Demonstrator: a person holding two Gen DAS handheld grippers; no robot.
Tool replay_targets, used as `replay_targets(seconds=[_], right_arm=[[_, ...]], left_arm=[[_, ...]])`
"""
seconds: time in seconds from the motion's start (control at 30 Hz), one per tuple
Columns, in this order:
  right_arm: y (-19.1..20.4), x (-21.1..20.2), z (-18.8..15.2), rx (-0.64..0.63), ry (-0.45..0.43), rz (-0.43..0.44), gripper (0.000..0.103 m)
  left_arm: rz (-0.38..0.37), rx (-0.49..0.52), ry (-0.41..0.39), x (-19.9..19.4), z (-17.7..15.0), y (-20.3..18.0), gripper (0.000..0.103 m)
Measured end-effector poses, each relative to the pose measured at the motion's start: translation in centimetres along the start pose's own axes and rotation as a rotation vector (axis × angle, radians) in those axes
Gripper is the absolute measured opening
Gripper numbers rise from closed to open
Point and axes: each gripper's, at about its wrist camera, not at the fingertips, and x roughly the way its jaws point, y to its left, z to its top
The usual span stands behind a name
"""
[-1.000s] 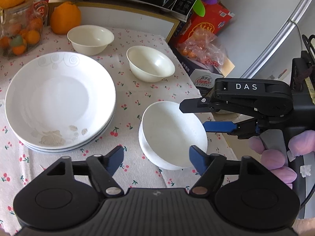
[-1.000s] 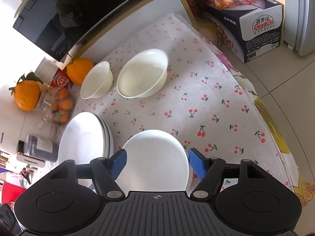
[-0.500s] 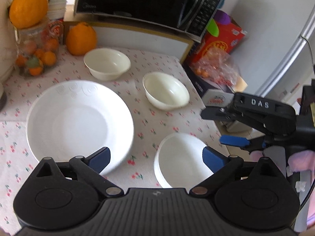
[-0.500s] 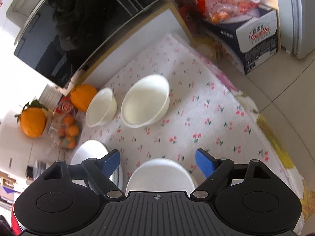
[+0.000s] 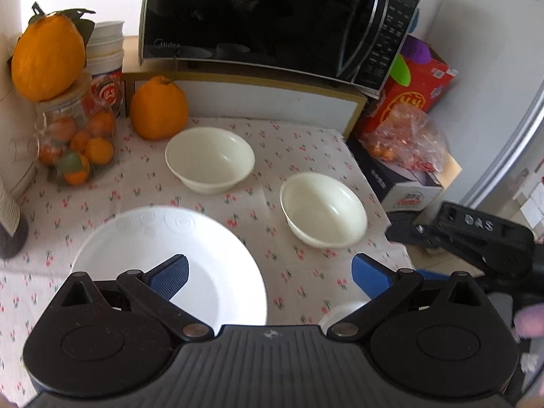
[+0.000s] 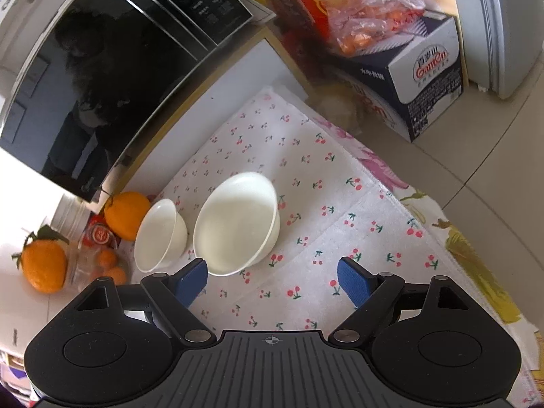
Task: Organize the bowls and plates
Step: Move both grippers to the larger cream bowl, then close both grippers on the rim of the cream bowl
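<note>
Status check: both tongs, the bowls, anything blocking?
Left tongs open, empty, above stacked white plates. Right tongs open, empty. Two cream round bowls apart on the cherry-print cloth. Nothing blocking.

The tablecloth (image 5: 306, 156) is white with little red cherries. The two bowls (image 5: 210, 159) (image 5: 323, 209) are cream, and the plate (image 5: 163, 255) is bright white. At 11 o'clock sits an orange fruit (image 5: 158, 108). The microwave (image 5: 272, 20) is black.

I see a black microwave (image 5: 265, 20) behind the cherry-print cloth (image 5: 306, 156), a big orange (image 5: 158, 108) beside a fruit jar (image 5: 76, 142).
</note>
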Motion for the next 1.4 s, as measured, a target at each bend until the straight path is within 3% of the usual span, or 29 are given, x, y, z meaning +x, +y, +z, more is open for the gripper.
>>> replay_targets(seconds=[0.33,0.57,0.67,0.8,0.93,1.2,1.4], right_arm=[[-0.9,1.7,1.5,0.099,-0.043,0.027,0.085],[-2.3,3.5,2.0,0.227,-0.044,0.09,0.085],[-2.3,4.2,1.9,0.242,-0.04,0.091,0.085],[-2.3,4.9,1.8,0.26,-0.037,0.089,0.084],[-2.2,5.5,1.6,0.265,-0.033,0.087,0.077],[-1.9,6.6,1.2,0.253,-0.025,0.039,0.052],[-1.7,7.1,0.9,0.254,-0.018,0.037,0.042]], left_arm=[[0.001,-0.028,-0.017,4.0,3.1,1.1,0.097],[-0.121,-0.106,0.015,7.0,3.9,1.3,0.071],[-0.133,-0.107,0.04,8.2,3.8,1.0,0.059],[-0.146,-0.12,0.066,9.2,3.6,0.9,0.051],[-0.141,-0.107,0.068,9.8,3.5,0.6,0.045],[-0.12,-0.105,0.09,10.9,3.3,0.4,0.032],[-0.12,-0.111,0.098,11.1,3.2,0.3,0.024]])
